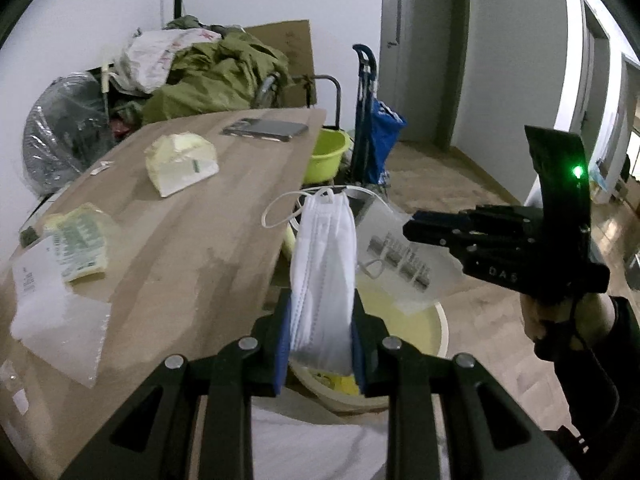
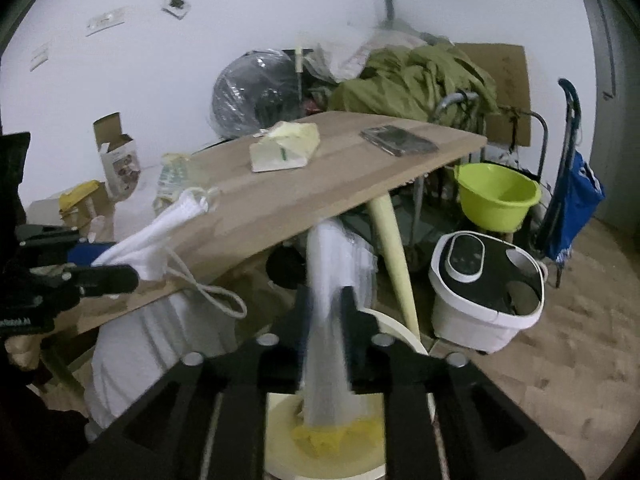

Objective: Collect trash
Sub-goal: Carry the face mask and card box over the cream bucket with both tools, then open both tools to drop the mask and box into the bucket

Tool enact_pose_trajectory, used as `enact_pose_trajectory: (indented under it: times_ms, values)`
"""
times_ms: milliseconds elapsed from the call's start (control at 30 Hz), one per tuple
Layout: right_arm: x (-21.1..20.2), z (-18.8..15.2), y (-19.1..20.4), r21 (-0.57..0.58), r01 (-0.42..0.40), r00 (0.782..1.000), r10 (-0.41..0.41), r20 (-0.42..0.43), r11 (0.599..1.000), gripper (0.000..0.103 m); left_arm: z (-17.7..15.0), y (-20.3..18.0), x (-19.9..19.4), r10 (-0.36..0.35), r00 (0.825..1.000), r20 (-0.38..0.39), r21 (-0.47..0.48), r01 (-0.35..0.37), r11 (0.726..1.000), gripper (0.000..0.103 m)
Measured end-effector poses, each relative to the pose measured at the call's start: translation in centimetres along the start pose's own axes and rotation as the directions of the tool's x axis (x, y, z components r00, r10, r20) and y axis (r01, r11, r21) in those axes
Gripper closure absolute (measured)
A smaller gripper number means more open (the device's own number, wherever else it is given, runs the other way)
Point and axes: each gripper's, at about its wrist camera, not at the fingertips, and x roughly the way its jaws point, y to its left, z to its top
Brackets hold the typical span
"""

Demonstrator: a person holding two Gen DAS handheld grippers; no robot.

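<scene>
**Face mask and clear wrapper both hang over the bin**

Face mask, white and folded, is pinched between the fingers of the left gripper, which are closed on its lower part; its long axis runs up and away from the fingers, ear loops trailing at the far end. It hangs just off the desk edge, over the cream-coloured bin on the floor.

The right gripper is clamped on a clear plastic wrapper, which stands up between its fingers with the bin directly beneath; yellow scraps already lie inside.

What the drop turns on is the vertical line: both pieces appear to sit above the bin mouth, the wrapper more squarely centred, the mask nearer the rim by the desk. The right hand looks better placed to let go first; the mask may want a small shift away from the desk.

Still on the desk are a yellowish crumpled packet, a green-printed wrapper and some paper.
</scene>
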Motion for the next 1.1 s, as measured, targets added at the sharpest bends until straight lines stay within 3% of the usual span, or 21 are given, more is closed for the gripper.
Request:
enact_pose_trajectory:
  times_ms: [100, 500, 833, 1100]
  values:
    - [0.0, -0.1, -0.6, 0.023, 0.010, 1.000, -0.010, 0.001, 1.000, 0.069, 0.1, -0.5, 1.0, -0.017, 1.000, -0.021, 0.011, 0.017, 1.000, 0.079]
    - [-0.4, -0.8, -3.2, 0.079, 0.065, 0.998, -0.066, 0.008, 0.995, 0.069, 0.3, -2.4, 5.2, -0.081, 0.989, -0.120, 0.067, 0.090, 0.994, 0.078]
    - [-0.3, -0.8, -3.8, 0.090, 0.087, 0.996, -0.087, -0.001, 0.992, 0.069, -0.1, -2.7, 7.6, -0.116, 0.976, -0.185, 0.046, 0.127, 0.991, 0.053]
    - [0.1, -0.2, -2.6, 0.053, 0.062, 0.998, -0.061, -0.004, 0.997, 0.069, -0.2, -1.8, 6.4, -0.122, 0.981, -0.151, 0.019, 0.127, 0.992, 0.052]
